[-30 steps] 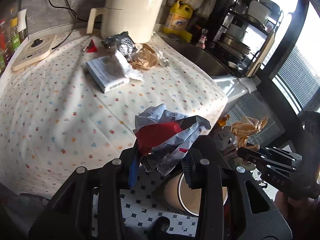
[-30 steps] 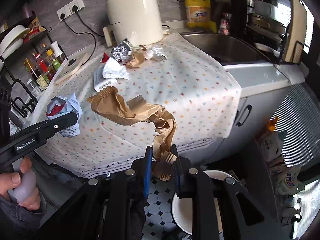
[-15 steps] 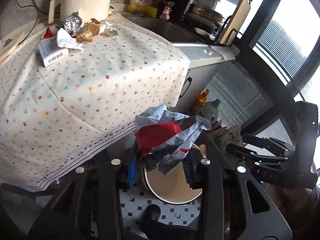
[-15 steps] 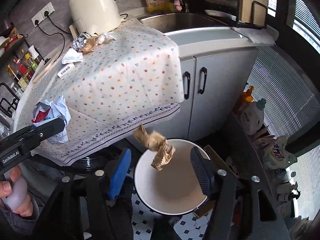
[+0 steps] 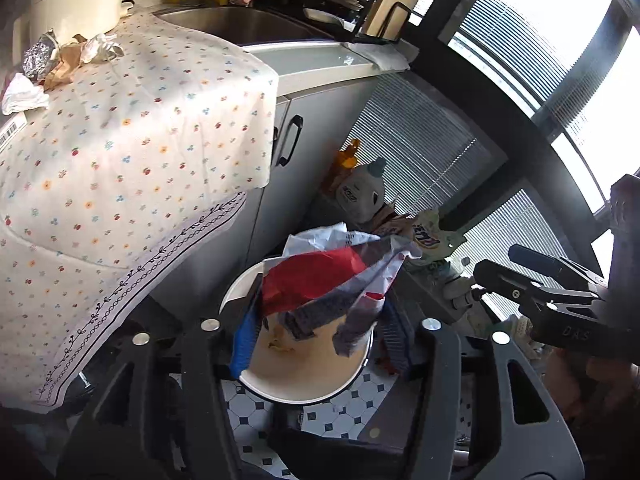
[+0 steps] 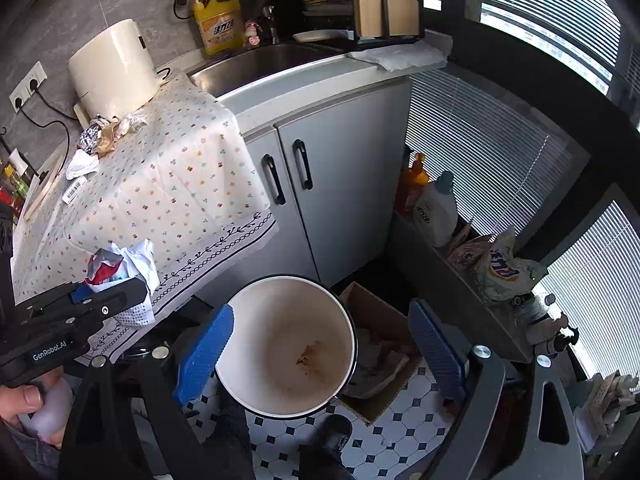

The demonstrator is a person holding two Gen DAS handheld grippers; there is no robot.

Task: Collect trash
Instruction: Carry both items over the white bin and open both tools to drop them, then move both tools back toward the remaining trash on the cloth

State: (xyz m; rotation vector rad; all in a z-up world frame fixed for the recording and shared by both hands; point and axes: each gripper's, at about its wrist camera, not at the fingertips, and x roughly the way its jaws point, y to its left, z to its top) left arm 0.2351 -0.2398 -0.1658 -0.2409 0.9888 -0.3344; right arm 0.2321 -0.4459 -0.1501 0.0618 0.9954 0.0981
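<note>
My left gripper (image 5: 320, 328) is shut on a crumpled red, white and grey wrapper (image 5: 332, 276) and holds it right above the white round bin (image 5: 256, 384) on the floor. The wrapper also shows in the right wrist view (image 6: 120, 268). My right gripper (image 6: 320, 332) is open and empty, straddling the bin (image 6: 344, 320) from above. A brown paper scrap (image 6: 308, 354) lies at the bin's bottom. More trash sits on the dotted tablecloth: a foil ball (image 6: 89, 136), brown paper (image 6: 108, 136) and a white tissue (image 6: 82, 162).
A grey cabinet (image 6: 332, 184) with black handles stands behind the bin. A cardboard box (image 6: 380, 352) lies on the tiled floor beside it. Bottles (image 6: 436, 204) and bags (image 6: 500, 268) line a low ledge at the right. A cream appliance (image 6: 114, 68) and sink (image 6: 256, 64) sit on the counter.
The brown paper dropped from my open right gripper and now lies in the bin. My left gripper moved from over the table to above the bin, still holding the wrapper.
</note>
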